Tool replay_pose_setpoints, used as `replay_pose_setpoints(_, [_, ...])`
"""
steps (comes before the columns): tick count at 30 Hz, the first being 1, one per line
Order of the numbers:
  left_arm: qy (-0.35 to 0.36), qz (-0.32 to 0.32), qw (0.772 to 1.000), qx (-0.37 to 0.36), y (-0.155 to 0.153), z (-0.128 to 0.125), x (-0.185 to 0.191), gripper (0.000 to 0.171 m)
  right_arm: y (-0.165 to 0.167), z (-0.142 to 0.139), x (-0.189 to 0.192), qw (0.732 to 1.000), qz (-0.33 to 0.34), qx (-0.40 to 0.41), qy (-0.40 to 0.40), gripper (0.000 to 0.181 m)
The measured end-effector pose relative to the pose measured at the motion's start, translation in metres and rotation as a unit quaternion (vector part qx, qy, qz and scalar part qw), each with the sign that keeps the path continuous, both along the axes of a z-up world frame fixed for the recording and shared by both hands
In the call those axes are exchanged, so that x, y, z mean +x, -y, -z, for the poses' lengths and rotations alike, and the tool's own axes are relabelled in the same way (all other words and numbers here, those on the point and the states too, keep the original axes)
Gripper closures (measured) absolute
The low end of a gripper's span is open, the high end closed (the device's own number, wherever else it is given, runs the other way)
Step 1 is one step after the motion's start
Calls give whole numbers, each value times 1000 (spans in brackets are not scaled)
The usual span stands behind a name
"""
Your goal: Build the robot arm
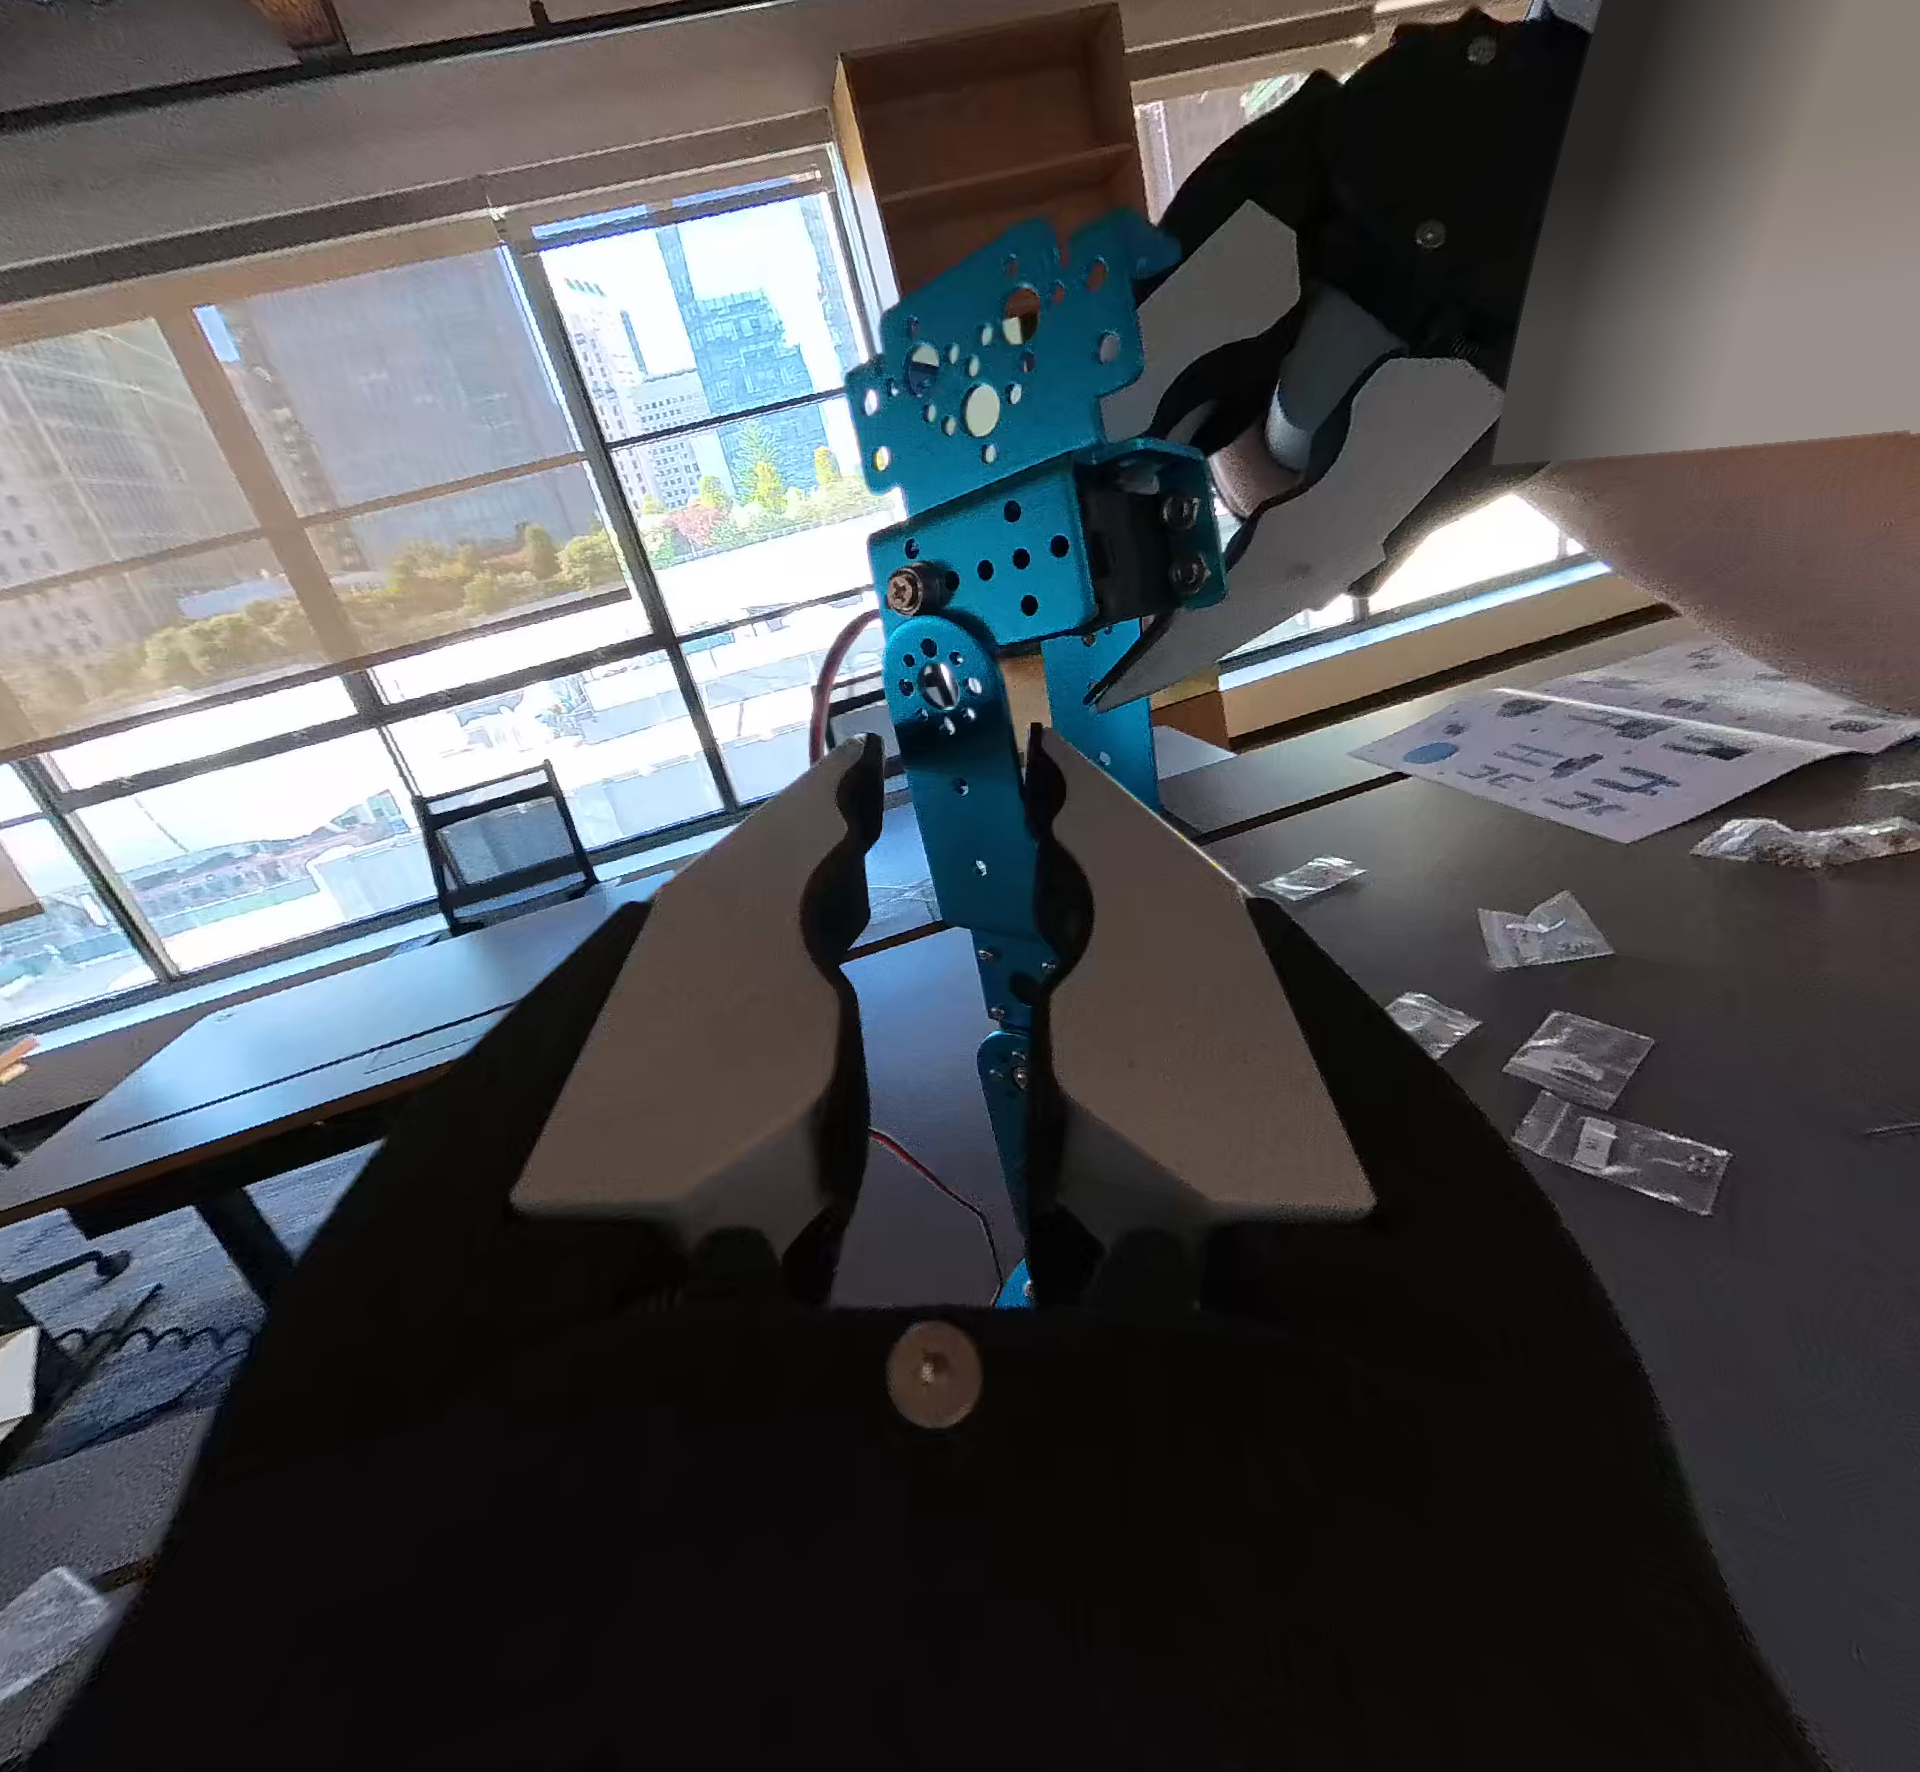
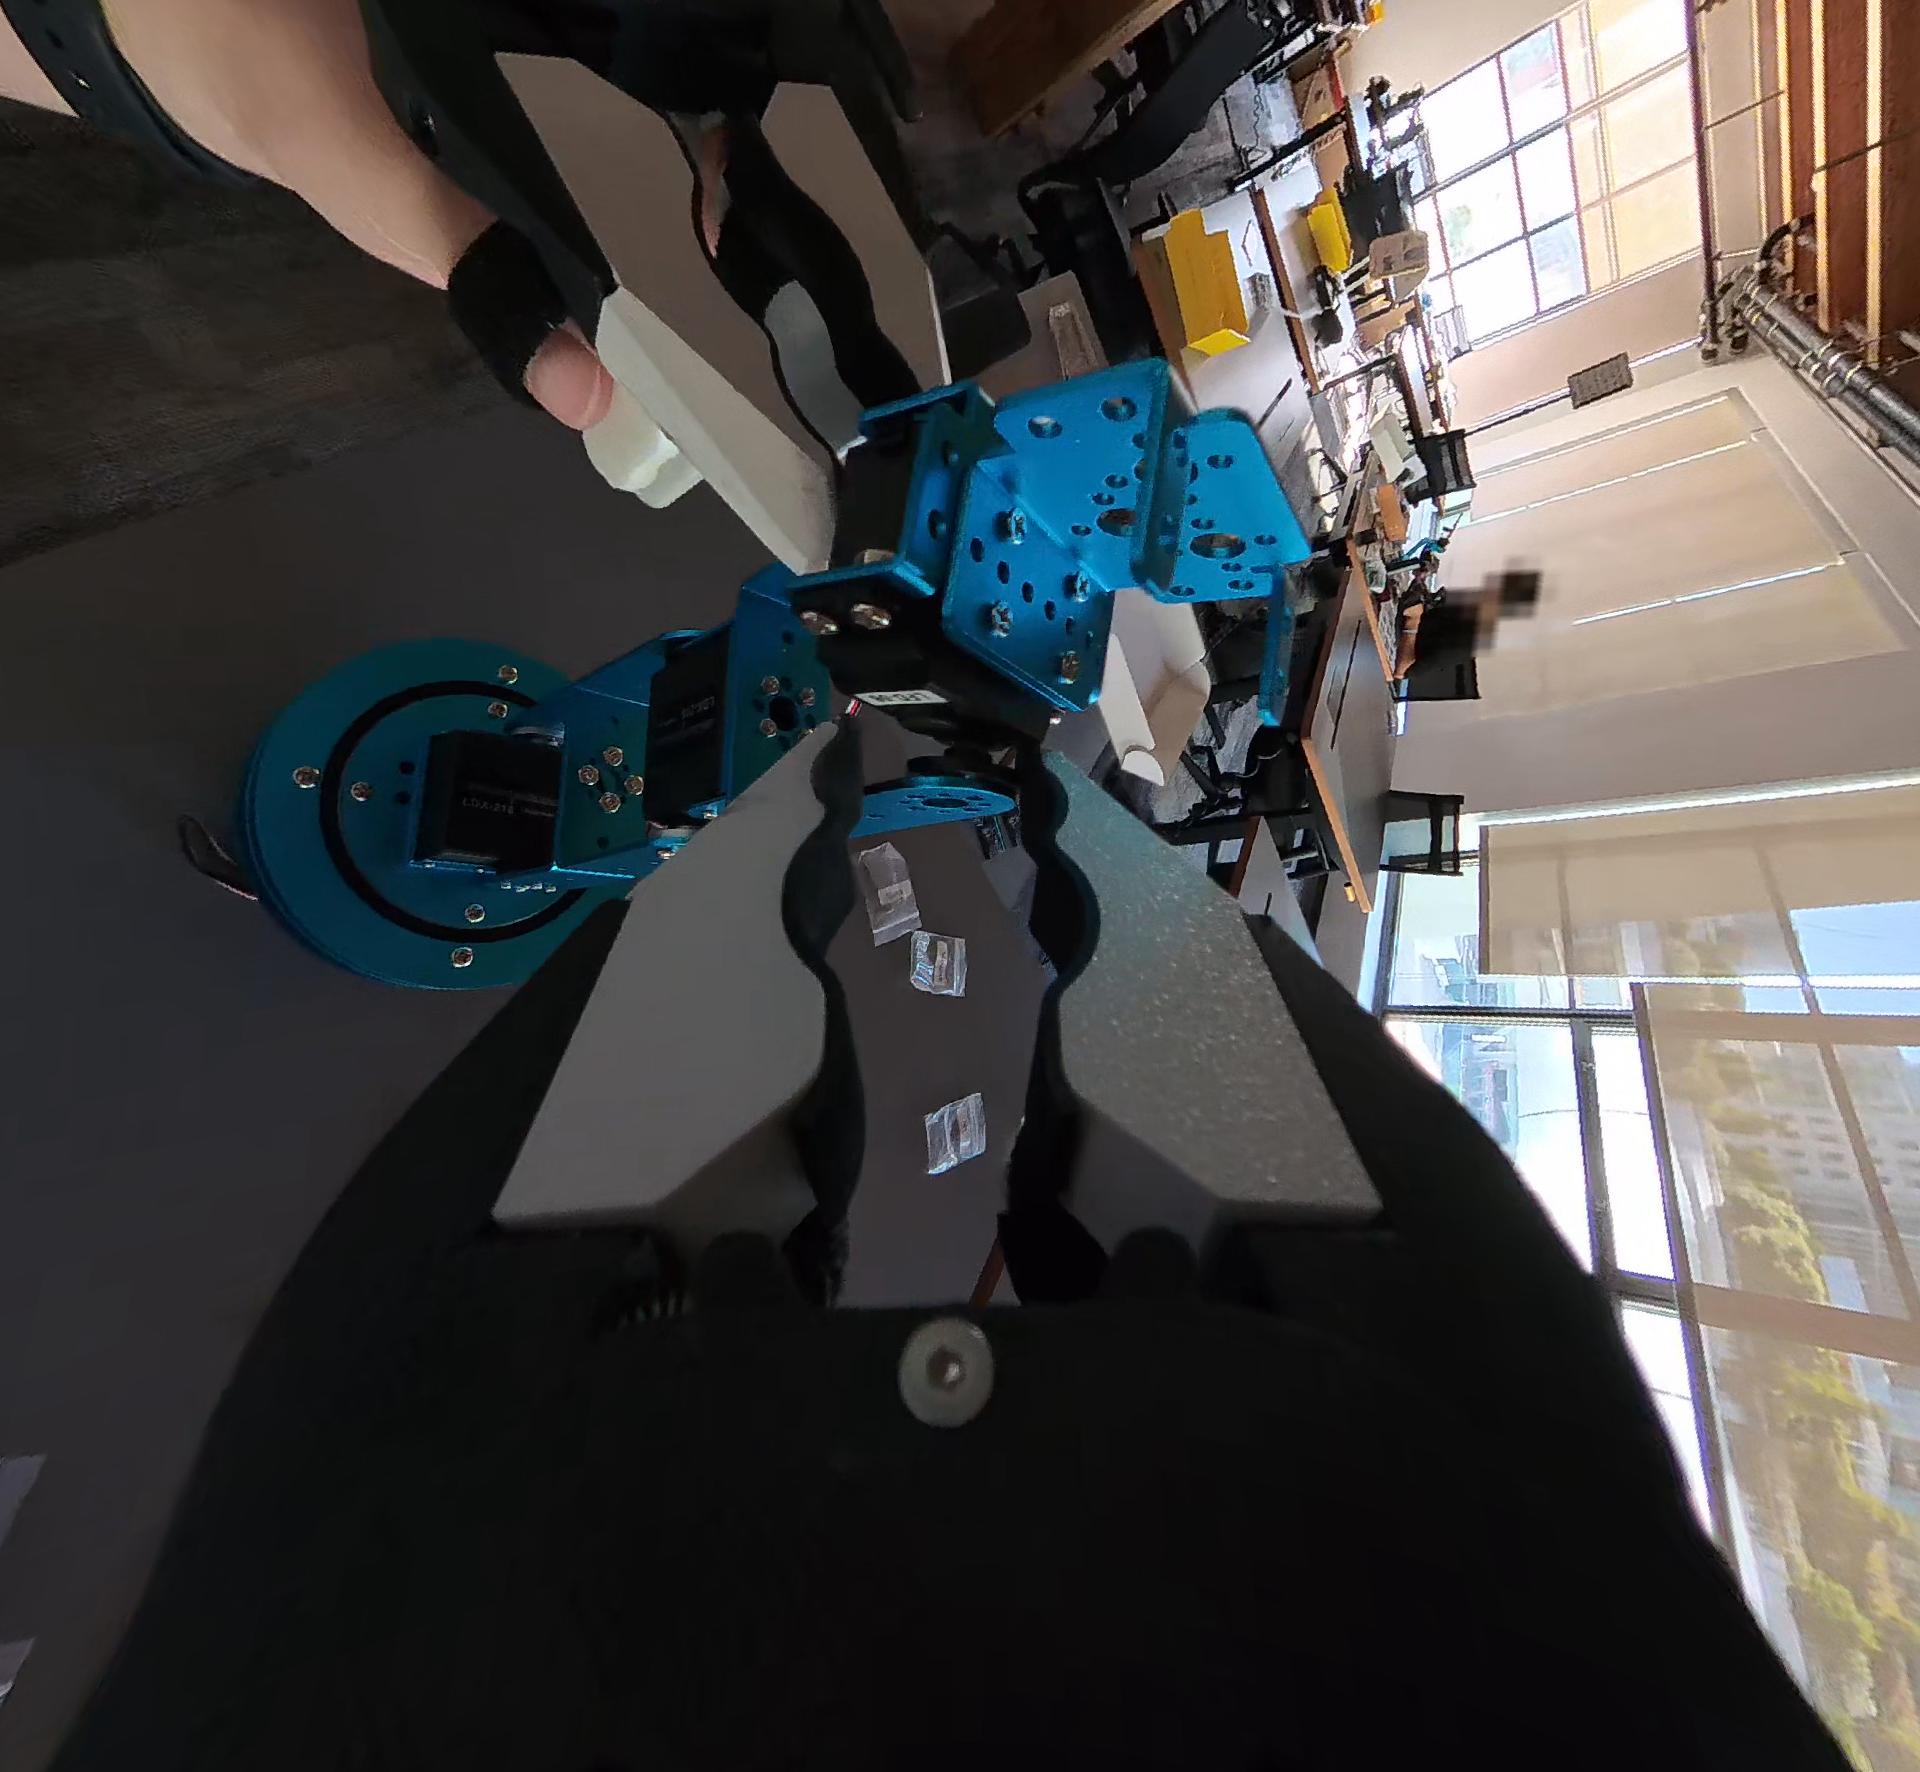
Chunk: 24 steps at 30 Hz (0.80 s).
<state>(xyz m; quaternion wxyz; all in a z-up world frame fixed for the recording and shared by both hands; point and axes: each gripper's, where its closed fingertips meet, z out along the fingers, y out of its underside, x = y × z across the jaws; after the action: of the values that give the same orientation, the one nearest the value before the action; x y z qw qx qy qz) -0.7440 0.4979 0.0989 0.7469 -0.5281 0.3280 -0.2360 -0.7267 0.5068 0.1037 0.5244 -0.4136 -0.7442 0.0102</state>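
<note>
A blue metal robot arm [image 1: 997, 392] with black servos stands on a round blue base [image 2: 343, 787] on a dark table [image 1: 1766, 1410]. My left gripper [image 1: 956, 746] is shut on the arm's lower link [image 1: 977, 849], which fills the gap between the jaws. It also shows in the right wrist view [image 2: 842, 496], reaching in from the top left. My right gripper [image 2: 935, 746] is closed around the black servo [image 2: 935, 683] in the upper bracket [image 2: 1039, 579]. In the left wrist view the right gripper [image 1: 1132, 501] comes in from the upper right.
Several small clear plastic bags [image 1: 1579, 1057] of parts lie on the table to the right, also seen under the right gripper [image 2: 940, 964]. A printed sheet [image 1: 1621, 756] lies farther back. A chair [image 1: 509, 849] stands by the windows. A person's hand [image 2: 312, 112] holds the left gripper. My left and right fingertips are right by each other.
</note>
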Motion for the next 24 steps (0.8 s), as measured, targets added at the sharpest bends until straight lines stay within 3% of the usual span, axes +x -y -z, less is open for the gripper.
replay_pose_setpoints(4, [10, 38, 999, -15, 3, 2, 1, 148, 2, 1, 2, 1000, 0, -21, 5, 149])
replay_pose_setpoints(7, [27, 93, 995, -34, 5, 2, 0, 143, 4, -6, 7, 999, -13, -45, -8, 118])
replay_pose_setpoints(11, [30, 187, 981, -50, 7, -2, 3, 140, 22, -34, 17, 992, -44, -114, -22, 108])
replay_pose_setpoints(14, [32, 262, 962, -74, 8, -5, 4, 137, 44, -82, 6, 978, -49, -199, -40, 116])
replay_pose_setpoints(17, [18, 316, 946, -77, 12, -5, 7, 141, 42, -110, -32, 971, 8, -237, -23, 153])
replay_pose_setpoints(19, [-5, 338, 938, -79, 14, 0, 12, 141, 34, -90, -52, 965, 55, -248, 65, 165])
replay_pose_setpoints(22, [-19, 375, 923, -80, 13, 3, 12, 146, 30, -46, -54, 930, 119, -269, 222, 165])
replay_pose_setpoints(24, [-39, 410, 907, -85, 16, 8, 13, 146, 25, -36, -51, 917, 145, -255, 272, 164])
